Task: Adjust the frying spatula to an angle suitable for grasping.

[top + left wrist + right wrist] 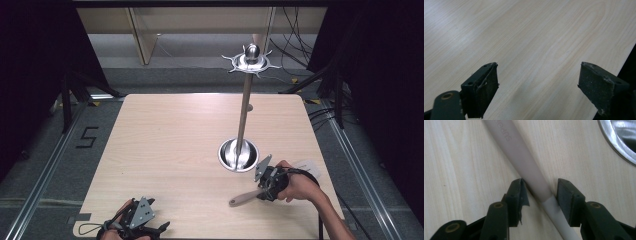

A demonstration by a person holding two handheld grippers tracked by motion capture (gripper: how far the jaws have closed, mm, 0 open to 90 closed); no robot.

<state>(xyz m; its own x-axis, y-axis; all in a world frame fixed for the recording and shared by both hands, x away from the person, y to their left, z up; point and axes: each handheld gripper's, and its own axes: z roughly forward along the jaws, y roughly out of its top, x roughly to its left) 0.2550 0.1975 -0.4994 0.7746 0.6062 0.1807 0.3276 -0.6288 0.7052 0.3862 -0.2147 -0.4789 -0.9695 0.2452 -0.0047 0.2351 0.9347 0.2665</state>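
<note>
We see the right tongs (539, 192) straddling the grey handle (529, 170) lying on the worktop (175, 150) near the steel stand (239, 154), pads not yet pressing; the left tongs (537, 82) are spread, near-left.

1. The utensil's (243, 198) working end sits behind the right tool (265, 186) in the high view, so what kind of utensil it is cannot be told.
2. In the right gripper view, the handle (529, 167) runs off the top and bottom edges; its embossed lettering is too cropped to read.
3. The metal base (621, 137) is cut off by the upper right corner there.
4. The left tool (137, 225) is cropped by the high view's bottom edge.
</note>
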